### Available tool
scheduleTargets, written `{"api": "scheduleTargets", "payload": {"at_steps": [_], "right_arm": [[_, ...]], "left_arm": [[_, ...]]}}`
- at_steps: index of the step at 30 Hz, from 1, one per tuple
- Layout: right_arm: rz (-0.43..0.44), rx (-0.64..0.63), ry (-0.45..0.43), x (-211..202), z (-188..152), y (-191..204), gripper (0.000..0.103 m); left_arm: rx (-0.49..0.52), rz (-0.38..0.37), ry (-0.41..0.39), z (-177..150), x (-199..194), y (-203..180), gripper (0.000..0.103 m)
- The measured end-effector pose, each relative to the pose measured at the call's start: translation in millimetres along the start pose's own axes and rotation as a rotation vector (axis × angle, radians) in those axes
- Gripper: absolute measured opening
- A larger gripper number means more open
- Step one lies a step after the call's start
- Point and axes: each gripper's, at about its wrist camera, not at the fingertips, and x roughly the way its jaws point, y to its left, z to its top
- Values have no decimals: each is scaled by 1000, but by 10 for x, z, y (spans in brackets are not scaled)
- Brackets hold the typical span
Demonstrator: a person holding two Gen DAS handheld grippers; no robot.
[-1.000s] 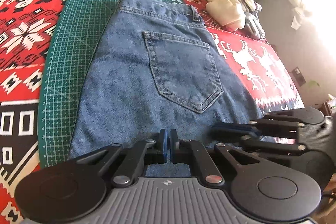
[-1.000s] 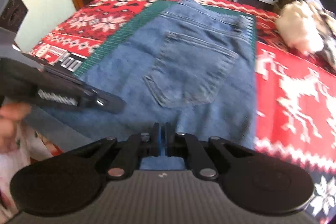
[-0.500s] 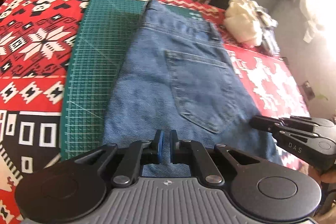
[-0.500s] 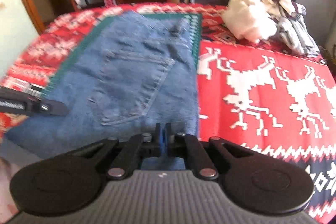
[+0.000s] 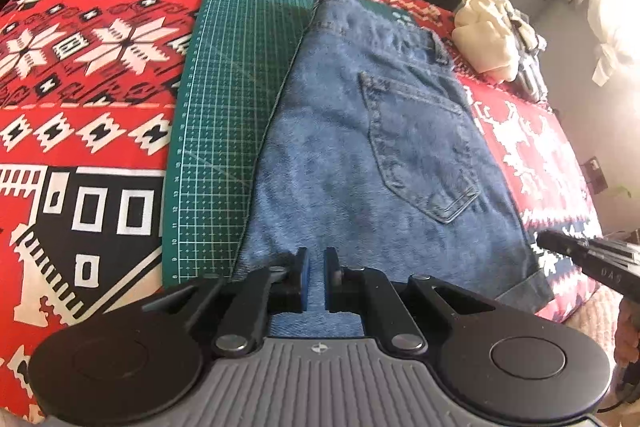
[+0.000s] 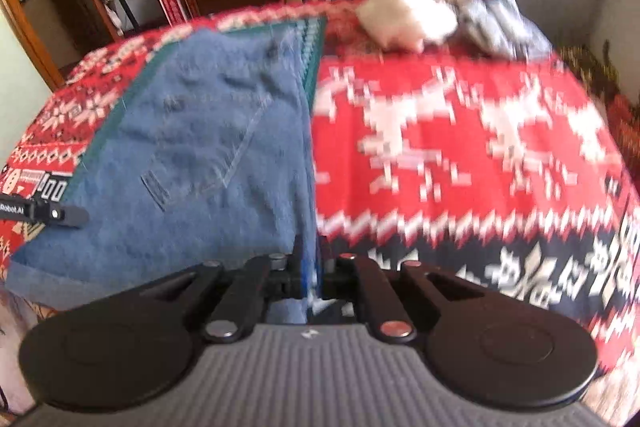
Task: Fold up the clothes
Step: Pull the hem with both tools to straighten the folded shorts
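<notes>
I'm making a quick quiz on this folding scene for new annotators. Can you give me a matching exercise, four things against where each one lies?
Things:
1. jeans
2. green cutting mat
3. cream garment pile
4. left hand-held gripper

Places:
A. at the far right of the bed, beyond the jeans
B. at the near hem of the jeans, a narrow gap between its pads
C. under the jeans, bare on their left side
D. flat on the mat, back pocket up

Pairs: 1-D, 2-C, 3-A, 4-B
</notes>
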Motion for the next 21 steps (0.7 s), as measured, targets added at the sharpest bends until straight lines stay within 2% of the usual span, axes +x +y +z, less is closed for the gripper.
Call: {"api": "scheduleTargets", "payload": {"at_steps": [7, 9, 13, 18, 21], "right_arm": [[24, -63, -9, 310, 152, 316, 5], [-4, -74, 7, 361, 101, 328, 2], [3, -67, 9, 263, -10, 238, 2], [28, -14, 0, 178, 9, 133, 7], [33, -47, -39, 201, 126, 230, 7]], "left_arm": [[77, 32, -17, -13, 37, -158, 6], [100, 41, -22, -17, 47, -203, 6], [144, 59, -32, -25, 68, -294, 7], [102, 58, -31, 8, 7, -235, 7], [90, 39, -65, 122, -25, -293, 7]]}}
